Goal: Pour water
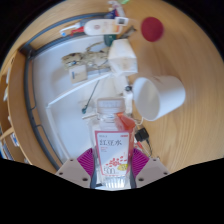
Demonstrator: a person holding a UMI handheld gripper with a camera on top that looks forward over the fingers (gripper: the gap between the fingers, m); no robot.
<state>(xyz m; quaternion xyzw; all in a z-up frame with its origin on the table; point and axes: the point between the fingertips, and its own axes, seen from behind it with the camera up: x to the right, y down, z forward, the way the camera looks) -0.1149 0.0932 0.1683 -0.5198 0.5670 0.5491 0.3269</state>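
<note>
A clear plastic bottle (109, 148) with a white and red label and a white cap stands upright between my fingers. My gripper (111, 164) is shut on the bottle, with the magenta pads (84, 160) pressed against both sides of its label. A white cup (160, 95) lies tilted on its side beyond the bottle, to the right, its mouth facing the bottle. Both are over a white tabletop (70, 100).
A cluster of small white and metallic objects (95, 58) lies at the far side of the table. A red round object (151, 28) sits on the wooden floor (190, 50) beyond. The table's dark rim (28, 95) curves along the left.
</note>
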